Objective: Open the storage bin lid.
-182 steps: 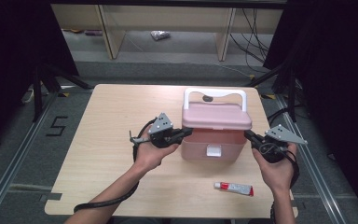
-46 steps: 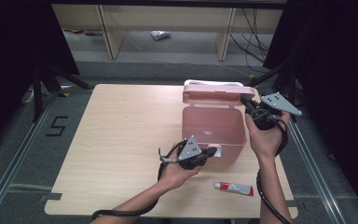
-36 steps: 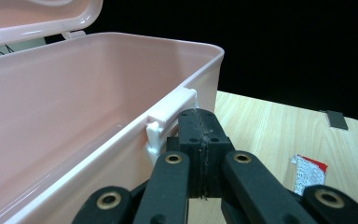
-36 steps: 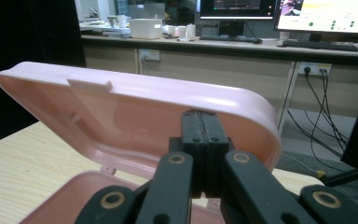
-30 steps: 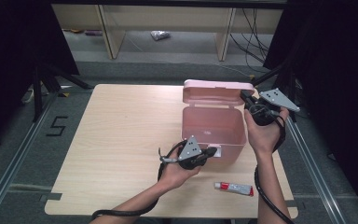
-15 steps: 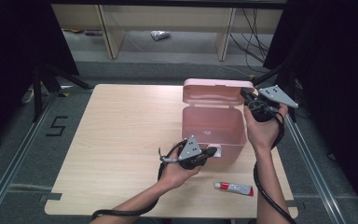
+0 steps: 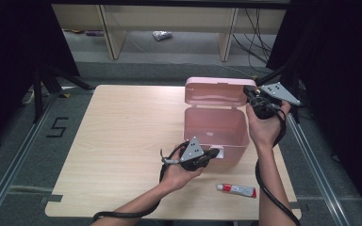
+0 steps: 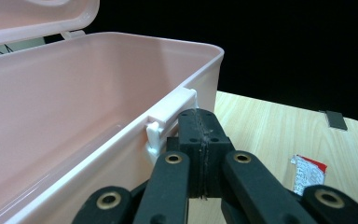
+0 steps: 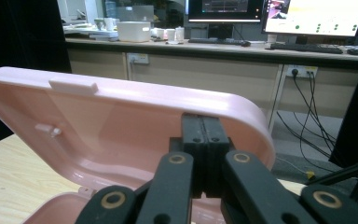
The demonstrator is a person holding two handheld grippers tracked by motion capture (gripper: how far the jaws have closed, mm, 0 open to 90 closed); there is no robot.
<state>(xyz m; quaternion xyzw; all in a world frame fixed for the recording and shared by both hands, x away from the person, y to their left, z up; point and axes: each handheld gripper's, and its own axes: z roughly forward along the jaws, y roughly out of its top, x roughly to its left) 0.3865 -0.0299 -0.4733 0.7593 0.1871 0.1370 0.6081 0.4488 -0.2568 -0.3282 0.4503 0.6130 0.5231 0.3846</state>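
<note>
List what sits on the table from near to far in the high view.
Tube → left gripper → pink box → open lid, with the right gripper at its right edge.

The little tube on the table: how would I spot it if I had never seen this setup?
Start at the wooden table and find the open pink box on its right half. Look from the box toward the near edge, between the person's two forearms. There lies the tube, flat on the wood, small, white with a red end, apart from the box.
</note>
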